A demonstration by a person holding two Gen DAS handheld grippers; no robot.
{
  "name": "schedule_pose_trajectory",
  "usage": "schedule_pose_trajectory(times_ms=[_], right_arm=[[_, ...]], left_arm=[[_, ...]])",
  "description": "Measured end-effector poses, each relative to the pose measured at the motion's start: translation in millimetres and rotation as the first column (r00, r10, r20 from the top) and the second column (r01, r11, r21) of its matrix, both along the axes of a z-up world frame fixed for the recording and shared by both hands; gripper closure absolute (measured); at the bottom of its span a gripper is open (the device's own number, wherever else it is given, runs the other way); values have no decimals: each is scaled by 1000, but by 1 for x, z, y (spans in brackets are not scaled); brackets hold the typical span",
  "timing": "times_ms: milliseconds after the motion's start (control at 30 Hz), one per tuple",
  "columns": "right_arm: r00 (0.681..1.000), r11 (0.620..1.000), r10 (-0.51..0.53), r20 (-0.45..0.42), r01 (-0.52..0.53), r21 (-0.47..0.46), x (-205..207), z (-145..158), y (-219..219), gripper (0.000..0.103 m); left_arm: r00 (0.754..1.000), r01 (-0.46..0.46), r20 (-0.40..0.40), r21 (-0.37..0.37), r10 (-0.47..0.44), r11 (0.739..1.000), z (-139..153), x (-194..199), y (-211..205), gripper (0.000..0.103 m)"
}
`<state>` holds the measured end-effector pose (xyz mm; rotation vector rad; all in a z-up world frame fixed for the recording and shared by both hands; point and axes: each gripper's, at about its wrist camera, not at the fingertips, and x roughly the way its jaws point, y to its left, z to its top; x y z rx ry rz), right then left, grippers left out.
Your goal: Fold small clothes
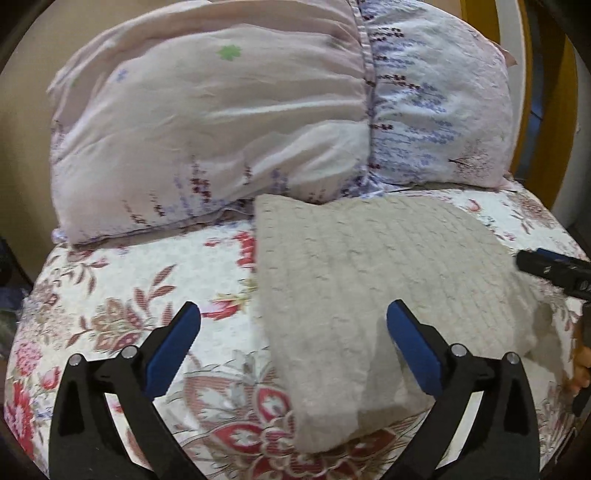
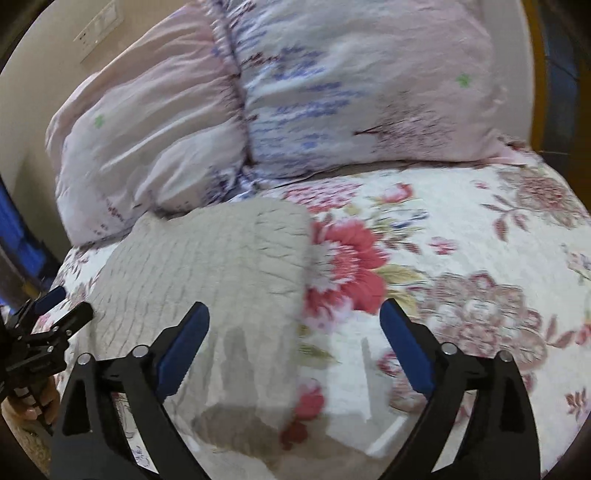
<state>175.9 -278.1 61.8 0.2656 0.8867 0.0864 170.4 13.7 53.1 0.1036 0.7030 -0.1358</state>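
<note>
Lying on bed: a grey knitted garment [image 1: 373, 288], folded flat on the floral quilt [image 1: 122, 295], its far edge touching the pillows.
Garment, right wrist view: same grey knit [image 2: 207, 266] at left of frame, straight folded edge facing the red flower print of the quilt [image 2: 461, 229]; picture blurred.
Left claw [image 1: 293, 338]: spread wide, holding nothing; left finger over bare quilt, right finger over the garment's near part. Contact with the cloth cannot be told.
Right claw [image 2: 295, 339]: spread wide, holding nothing; left finger above the garment, right finger above the quilt.
Pillows: pink pillow [image 1: 207, 110] and blue-patterned pillow [image 1: 439, 103] side by side at the bed's head.
Wall: light switch plate [image 2: 98, 27] at upper left.
</note>
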Motion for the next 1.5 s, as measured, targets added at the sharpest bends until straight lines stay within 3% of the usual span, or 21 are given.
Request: schedule_pose_trajectory(times_ms=[167,367,633,800,1067,1500], right_arm=[[997,991,-72,40,76,-109,-21,10,-2,1],[995,986,-70,77,81,-144,-43,17,6,1],[999,994,39,-1,-39,-100,-64,0,42,1],[995,983,97,-39,-102,-155,-73,-11,69,1],[986,989,43,-163,-66,-135,-67,-32,66,1],[985,980,27,-169,-60,-191,-69,-34,69,1]], left_arm=[[998,-59,10,33,59,998,1,-14,13,2],[992,-127,-11,-24,127,992,0,-38,42,2],[987,-142,-79,-53,137,988,-14,-67,46,2],[990,-106,-102,-23,103,994,-20,-75,29,2],[983,-81,-168,-8,78,997,-34,-70,11,2],[967,-76,-243,-14,70,997,-48,-61,4,2]])
